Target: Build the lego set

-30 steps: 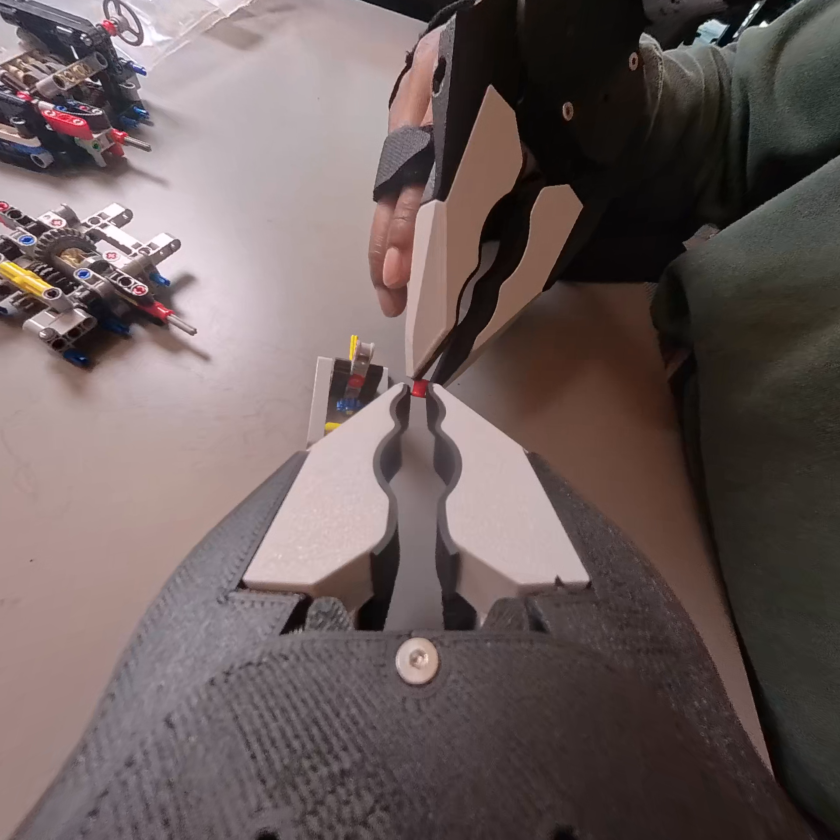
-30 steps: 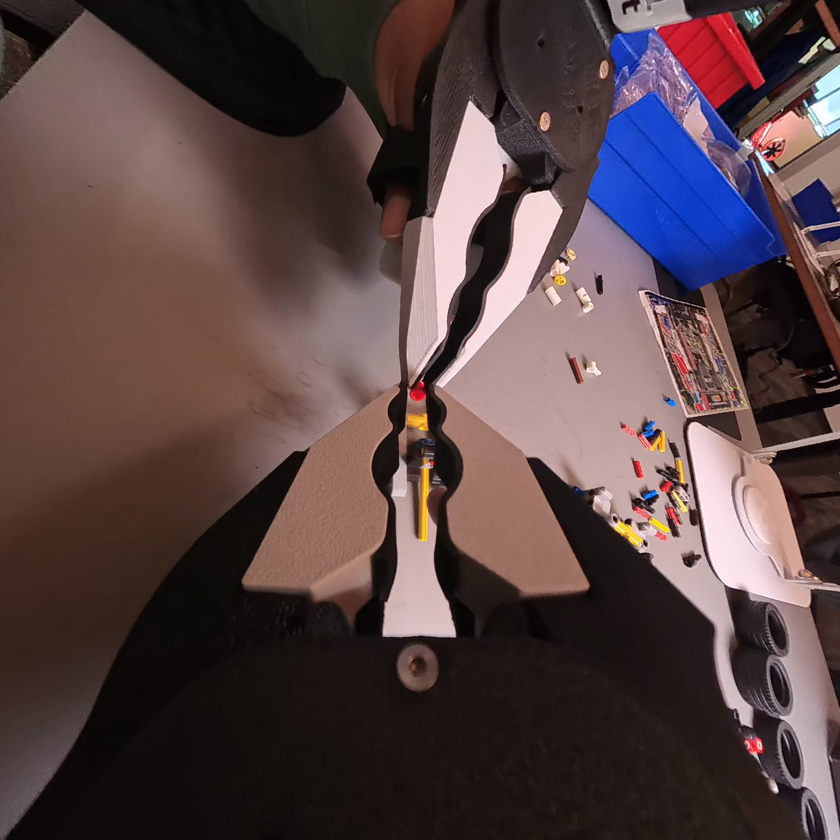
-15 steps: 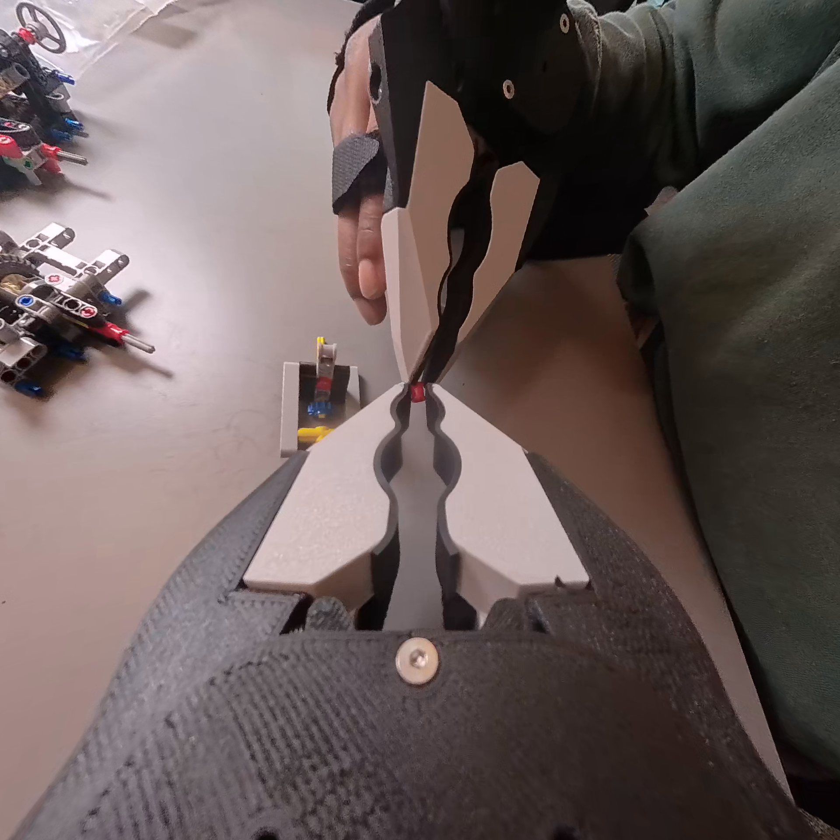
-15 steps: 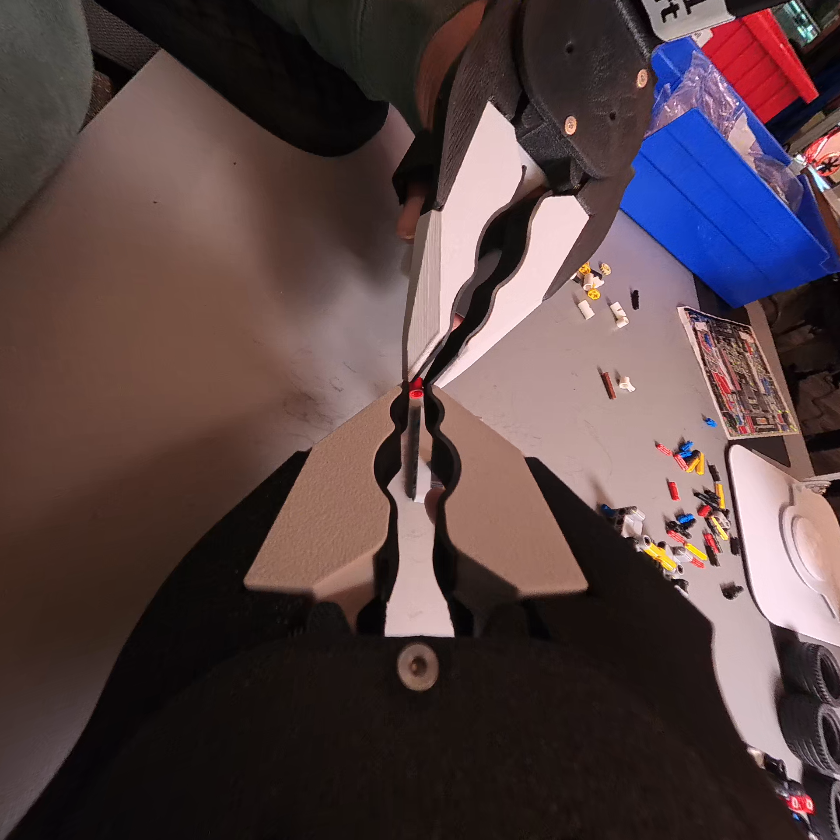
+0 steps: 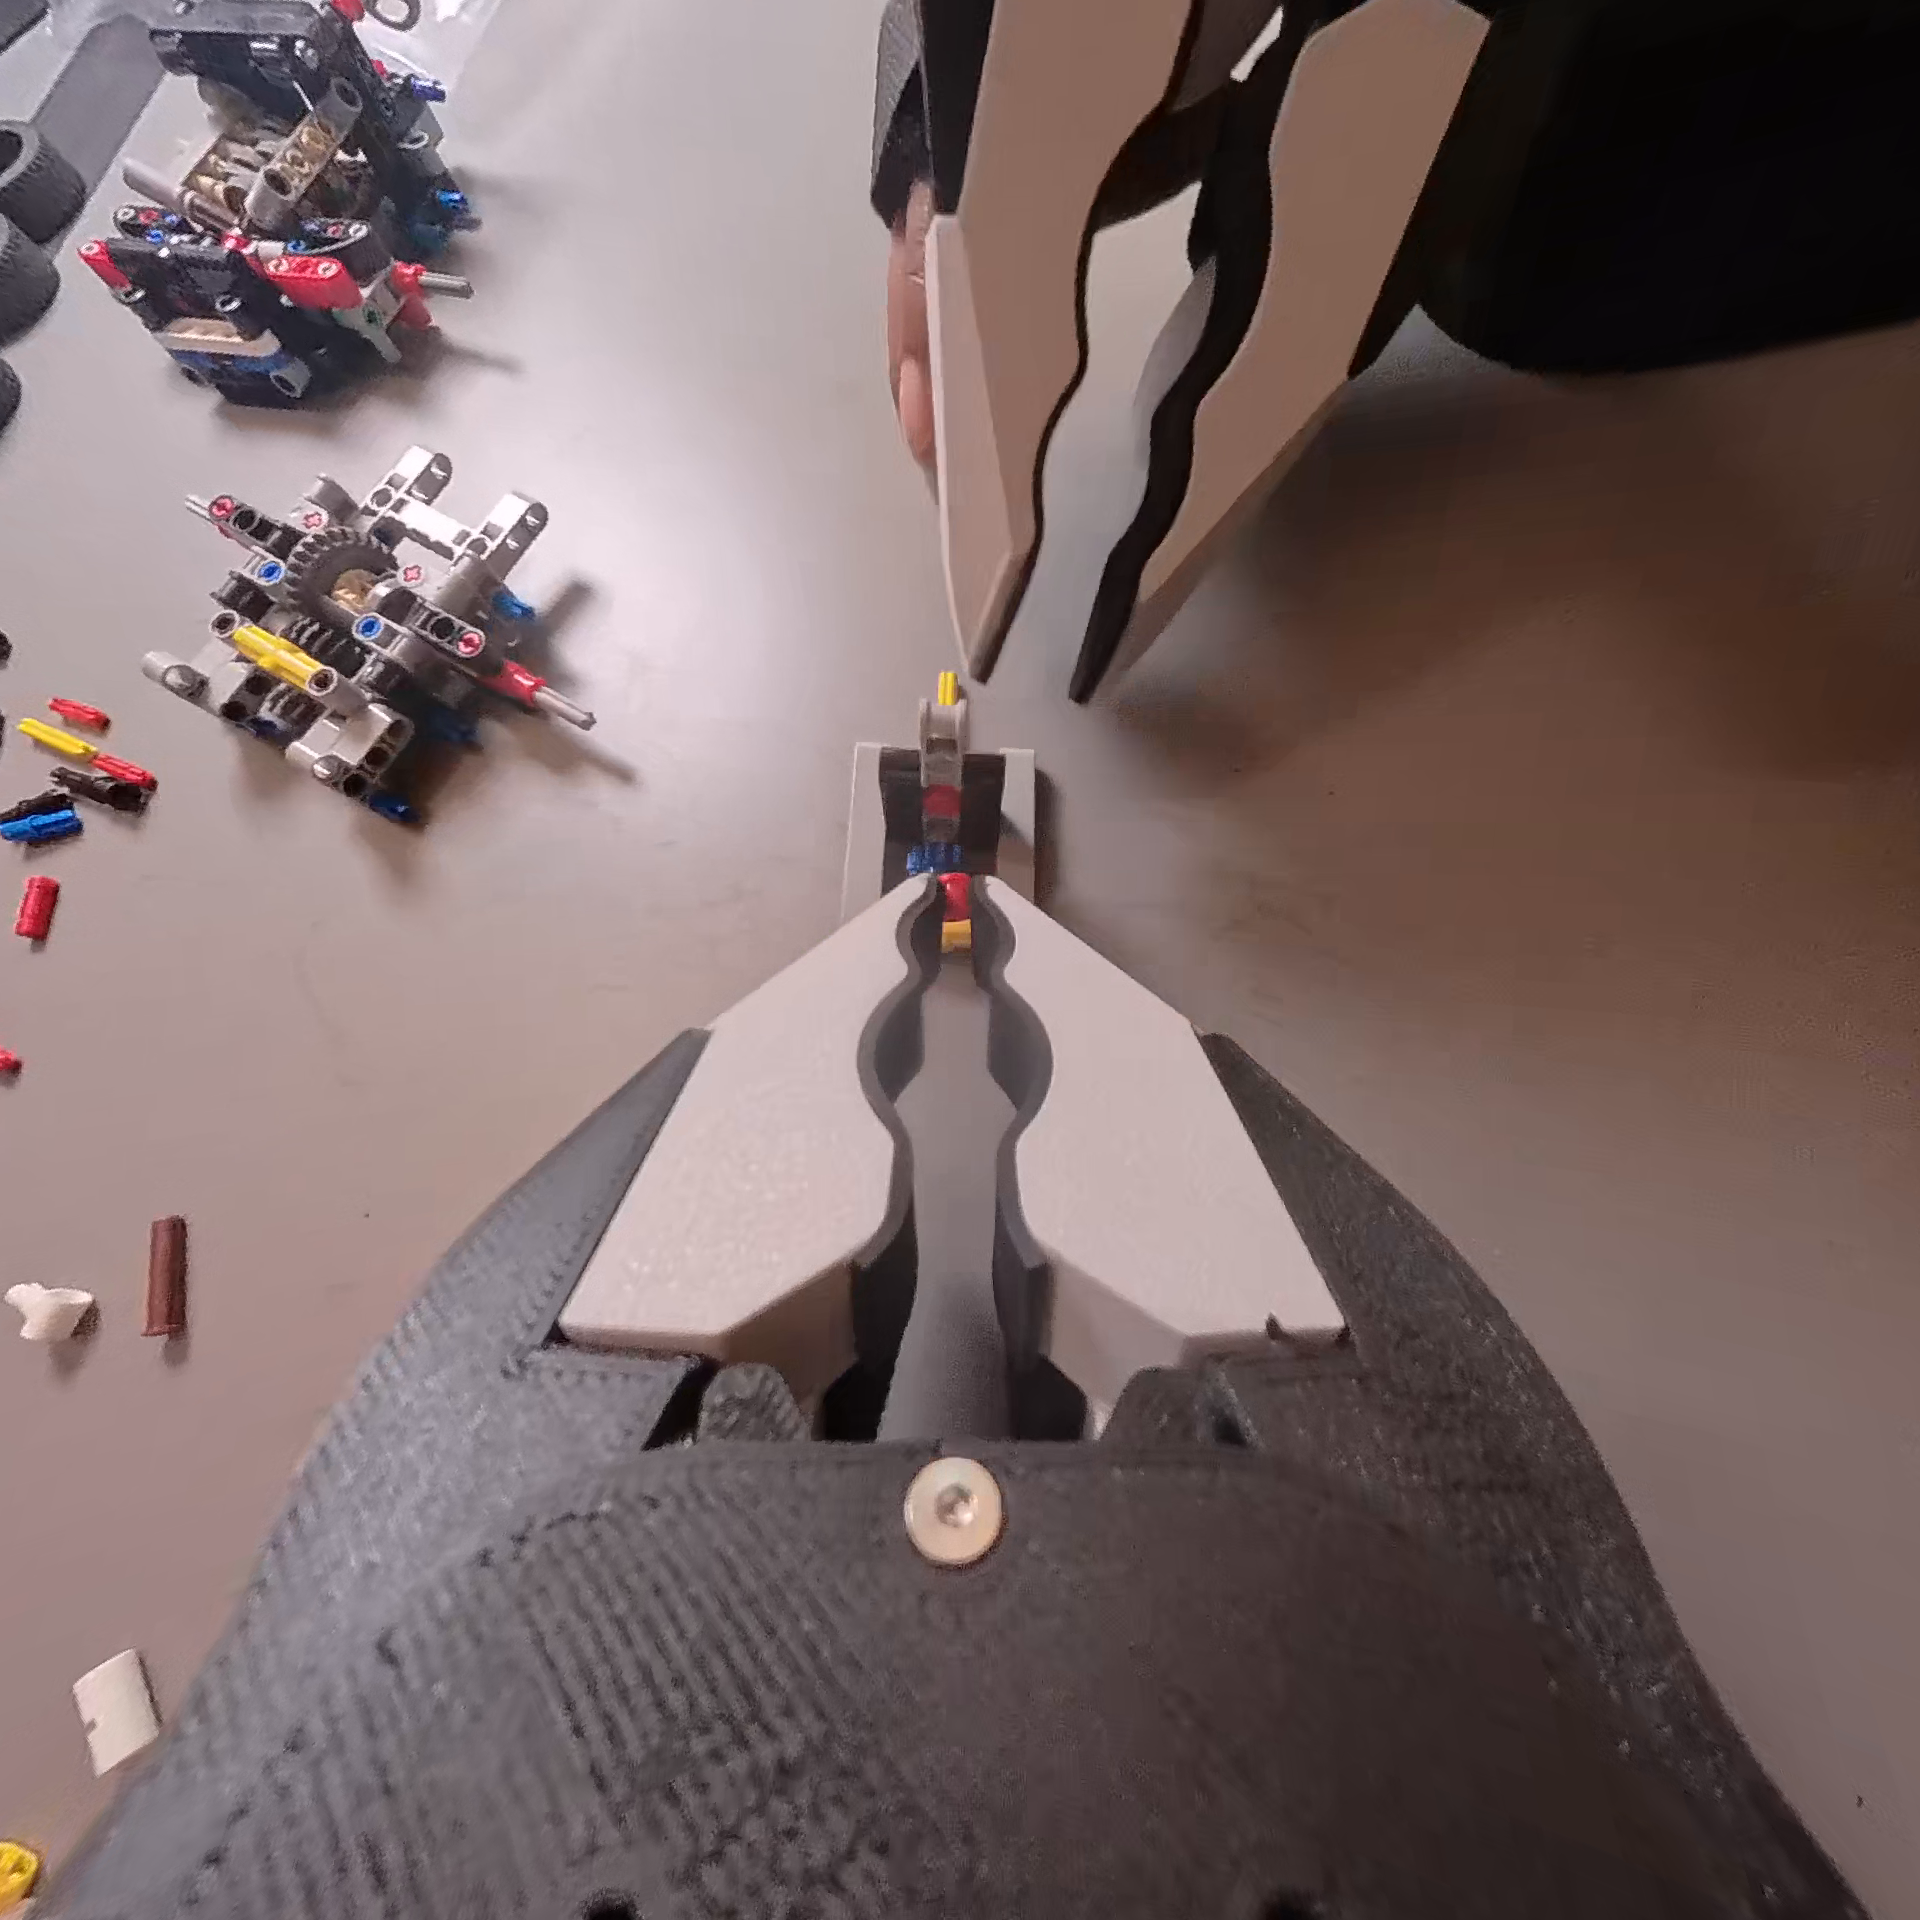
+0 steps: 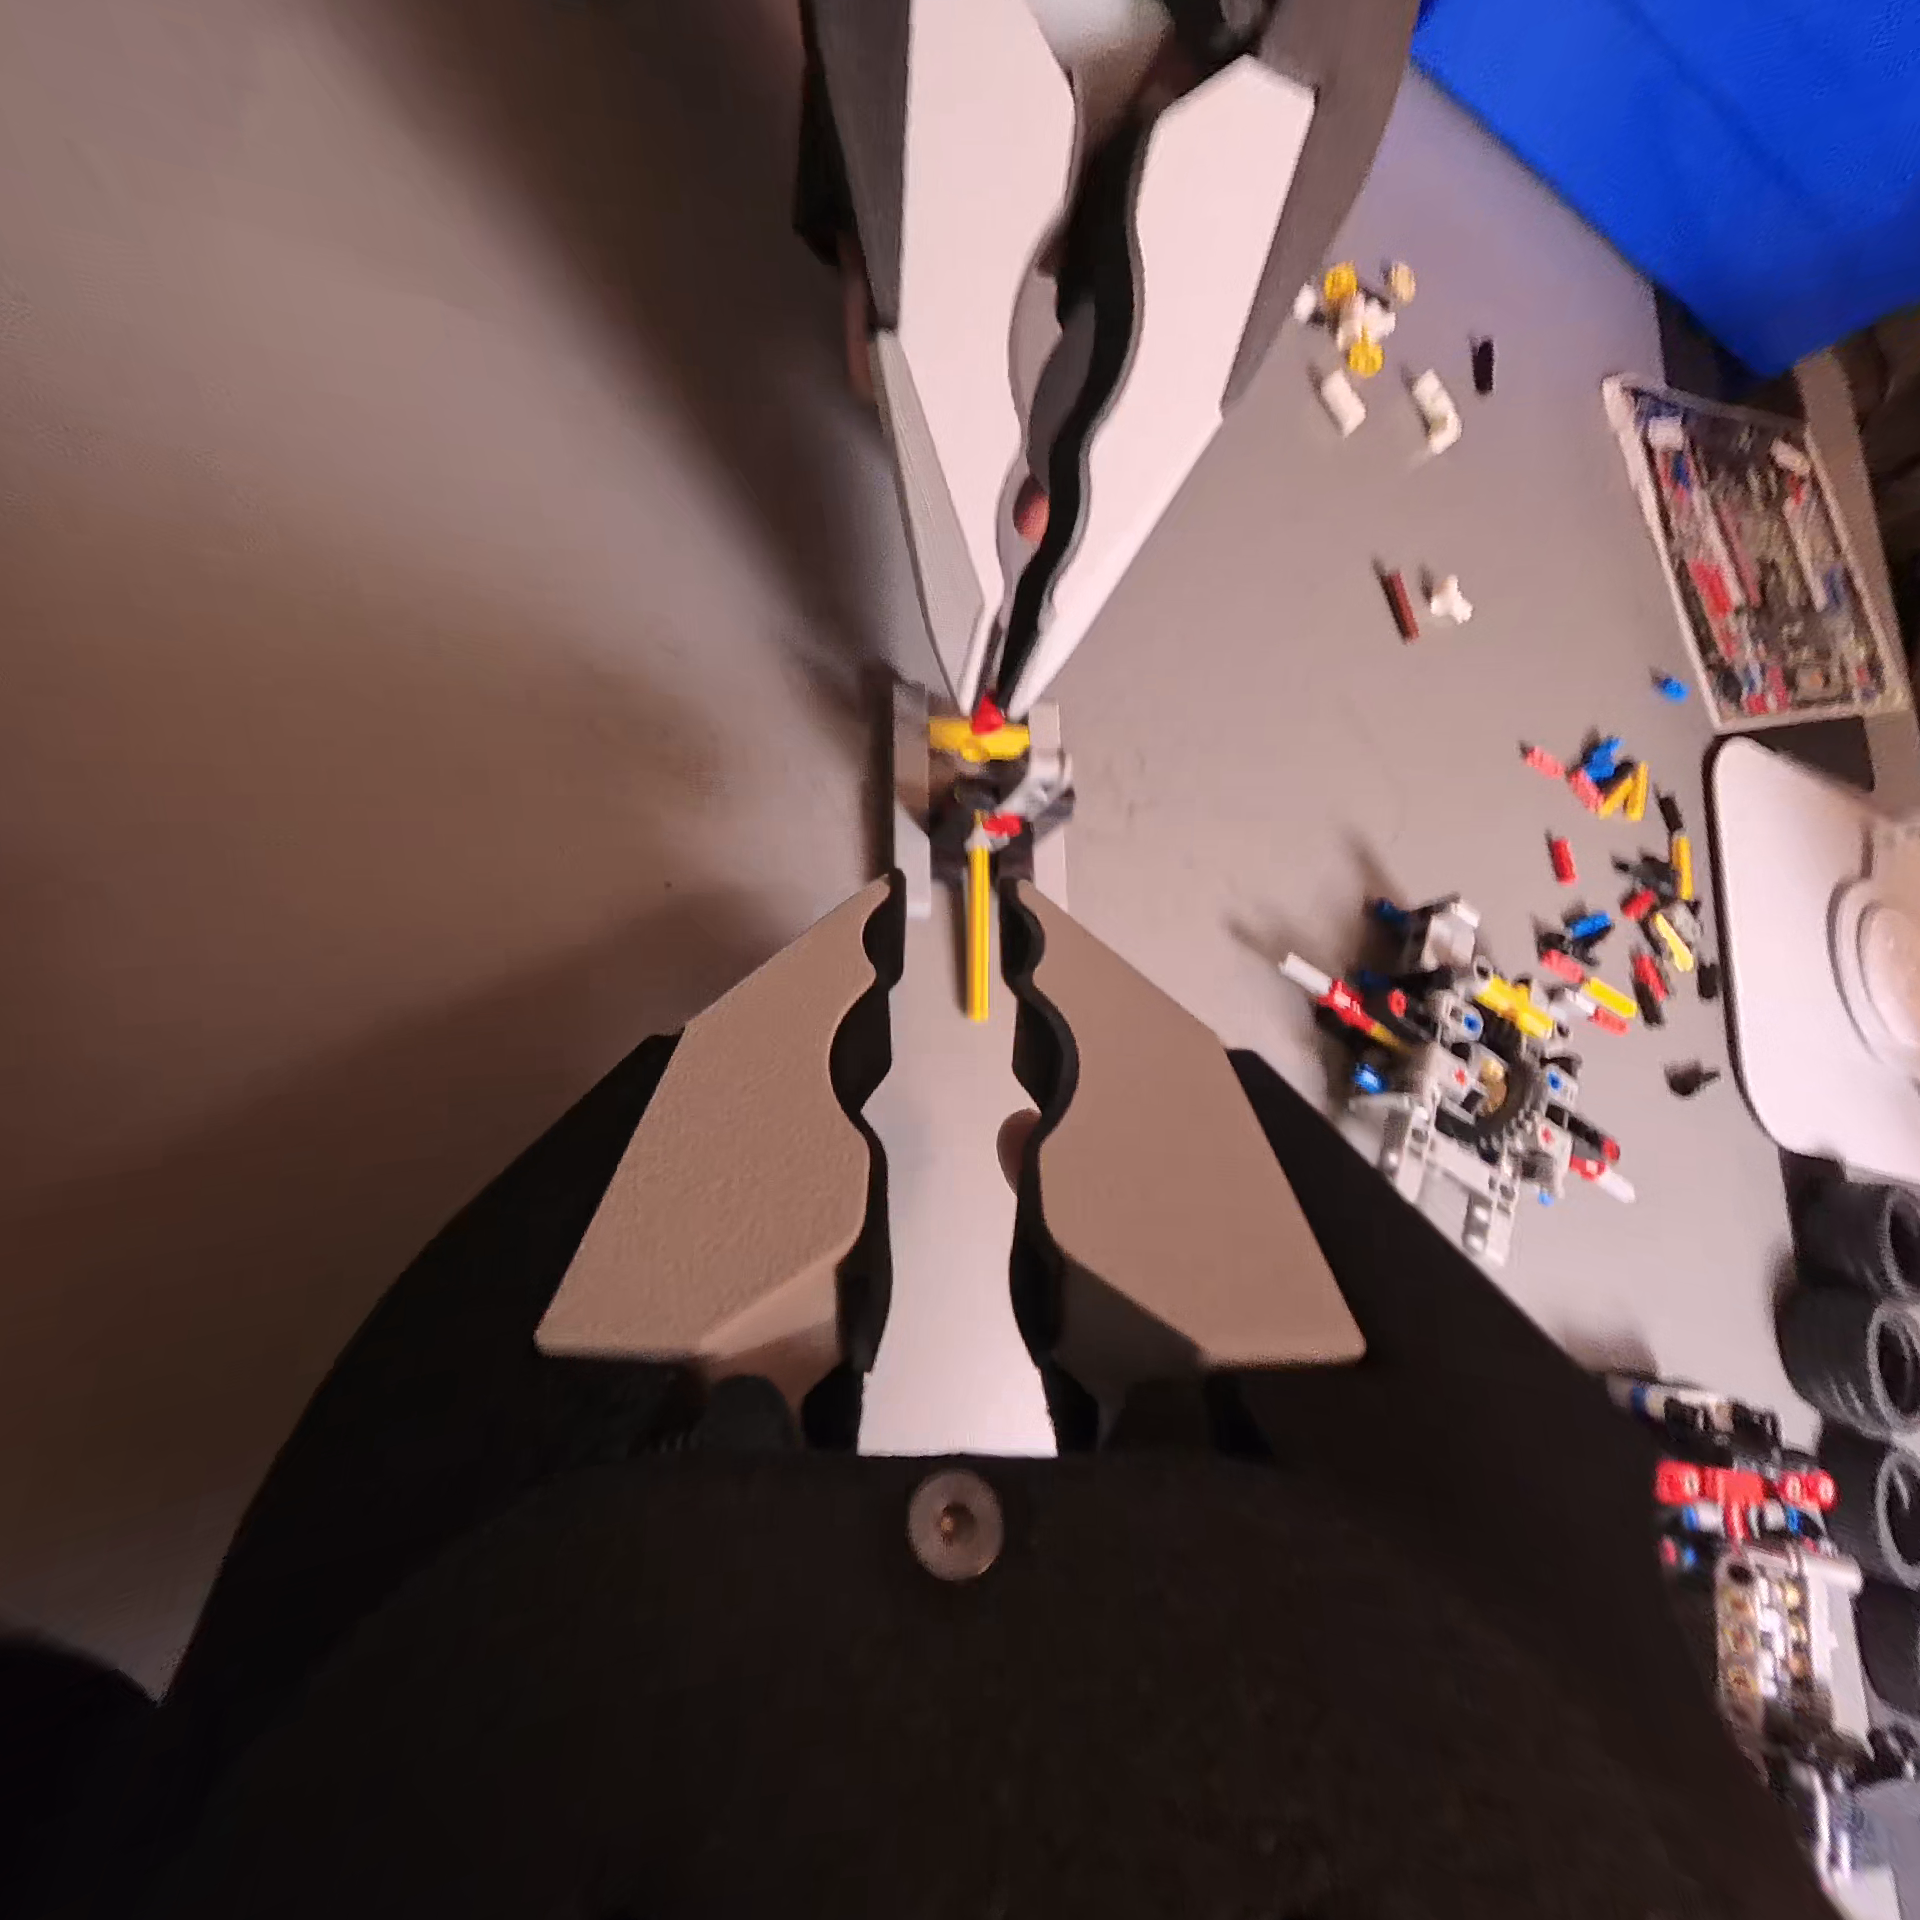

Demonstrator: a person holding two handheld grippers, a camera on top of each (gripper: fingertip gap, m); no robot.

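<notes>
the left gripper [image 5: 951, 902] is seen nearest, its pale fingers [image 5: 831, 997] clamped on a small red piece [image 5: 952, 896] right at the tips, with a bit of yellow showing just behind it. half a second back that same red piece was pinched by both grippers tip to tip, held above the bench; now only the left one has it. just beyond the tips a small grey frame [image 5: 864, 821] is found lying on the bench [image 5: 675, 312], carrying a grey connector, a red bush, a blue gear and a yellow axle [image 6: 977, 935] along its middle; the red piece is held right at the near end of that frame, closer to it than before.

farther on, the right gripper [image 5: 1023, 681] is seen apart from the left now, its fingers [image 5: 977, 520] spread open with nothing between them, tips hanging just past the frame's far end; earlier they were shut on the red piece. in its own view the yellow axle lies between the open fingers without being touched.

off to the left a grey geared assembly [image 5: 364, 634] is seen, loose pins [image 5: 73, 769] beside it, and a bigger black and red chassis [image 5: 281, 239] farther back. all have slid further into view than before.
</notes>
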